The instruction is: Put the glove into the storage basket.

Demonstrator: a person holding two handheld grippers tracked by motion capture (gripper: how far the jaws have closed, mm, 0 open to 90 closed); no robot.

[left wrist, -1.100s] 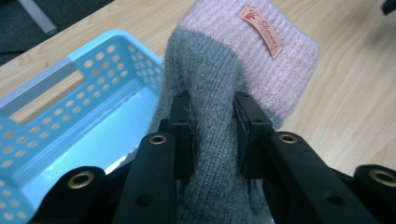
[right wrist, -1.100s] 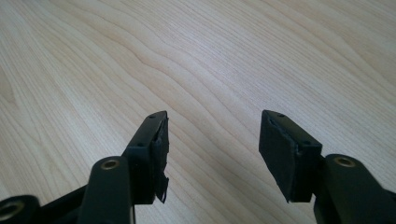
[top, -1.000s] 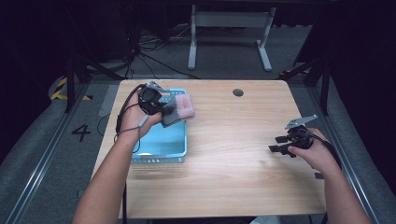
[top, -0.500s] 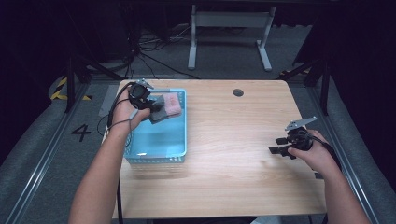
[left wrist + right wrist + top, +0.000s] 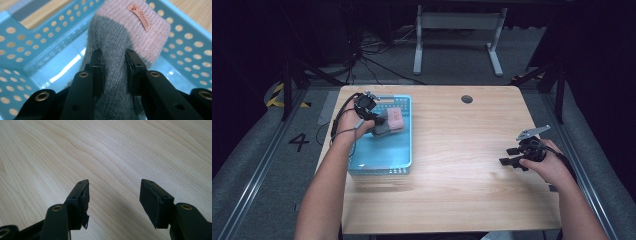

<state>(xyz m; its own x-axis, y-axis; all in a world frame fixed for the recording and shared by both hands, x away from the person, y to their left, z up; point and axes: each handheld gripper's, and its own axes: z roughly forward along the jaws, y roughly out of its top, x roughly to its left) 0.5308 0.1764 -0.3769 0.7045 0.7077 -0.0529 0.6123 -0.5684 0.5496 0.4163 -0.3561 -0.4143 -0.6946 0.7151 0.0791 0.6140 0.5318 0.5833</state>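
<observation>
Left gripper (image 5: 113,62) clamps grey-pink sock (image 5: 125,37) inside blue basket (image 5: 404,150); right gripper (image 5: 113,195) agape, holding nothing, above table (image 5: 462,190).

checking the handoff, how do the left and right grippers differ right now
The left gripper has its jaws shut on a grey and pink glove; the right gripper has its jaws open with nothing between them. The left is over the blue basket, the right over bare table. Both have black jaws.
</observation>
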